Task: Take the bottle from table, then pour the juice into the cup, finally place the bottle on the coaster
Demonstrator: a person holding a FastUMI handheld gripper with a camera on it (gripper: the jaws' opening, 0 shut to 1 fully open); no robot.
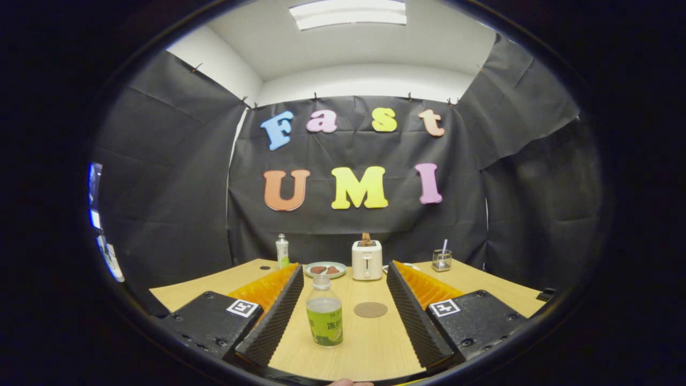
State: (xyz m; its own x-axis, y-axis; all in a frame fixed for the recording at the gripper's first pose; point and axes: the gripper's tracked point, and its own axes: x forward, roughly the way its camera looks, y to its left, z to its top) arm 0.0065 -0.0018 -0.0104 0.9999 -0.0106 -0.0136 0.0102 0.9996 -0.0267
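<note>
The claw [343, 316] is spread wide, its two ribbed fingers [273, 316] reaching forward over the pale wooden bench [370, 348] and gripping nothing. Between them, nearer the left finger but clear of it, stands the small clear plastic bottle with a green label and a pale cap [324, 311], upright on the bench (it looks roughly two-thirds full of pale liquid). Just beside it, to its right and a little farther off, lies the round brown coaster [370, 309], flat and bare. Beyond the fingertips sit a pale green plate with dark reddish pieces on it [325, 269] and a white toaster [366, 259] with something brown sticking out of its top. Farther left stands a white squeeze bottle [282, 251]; far to the right is a small clear glass container [441, 260], possibly the cup, holding a pale stick
</note>
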